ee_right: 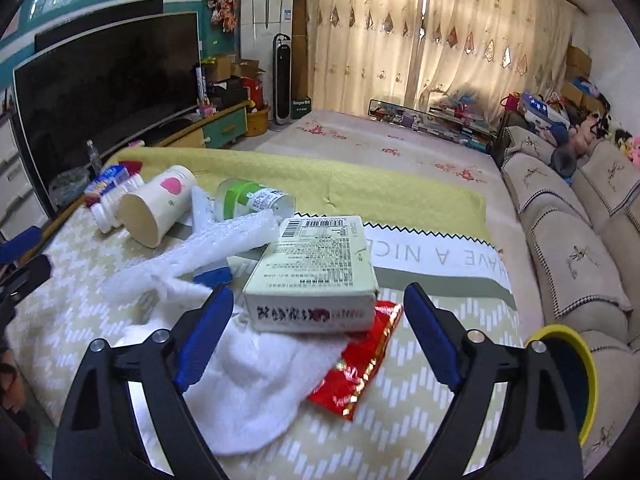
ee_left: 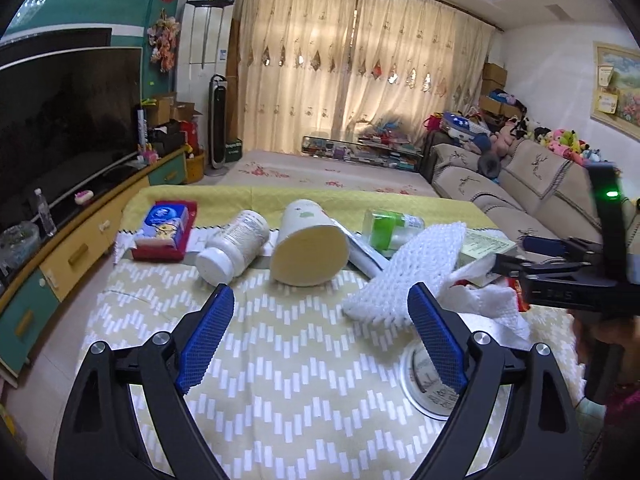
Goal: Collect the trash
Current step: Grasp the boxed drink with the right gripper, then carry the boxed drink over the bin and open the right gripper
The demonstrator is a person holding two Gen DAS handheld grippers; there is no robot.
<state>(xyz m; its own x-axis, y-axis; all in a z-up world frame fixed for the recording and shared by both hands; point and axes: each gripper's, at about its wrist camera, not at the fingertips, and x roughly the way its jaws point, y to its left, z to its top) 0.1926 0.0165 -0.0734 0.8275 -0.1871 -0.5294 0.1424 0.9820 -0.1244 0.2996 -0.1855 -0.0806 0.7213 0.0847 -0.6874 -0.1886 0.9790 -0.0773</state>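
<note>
Trash lay scattered ahead of both claws, each gaping and empty. A box sat just beyond the right claw; centring its fingers around the box before squeezing seemed wise.

Bench cloth — pale yellow with white zigzag dashes; red foil wrapper; white towel; cream cup; bin rim — yellow.

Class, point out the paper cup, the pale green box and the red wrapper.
Paper cup (ee_left: 310, 250), left wrist view, its round base.
Pale green box (ee_right: 312, 268), right wrist view, its printed top.
Red wrapper (ee_right: 356, 372), right wrist view, its middle.
</note>
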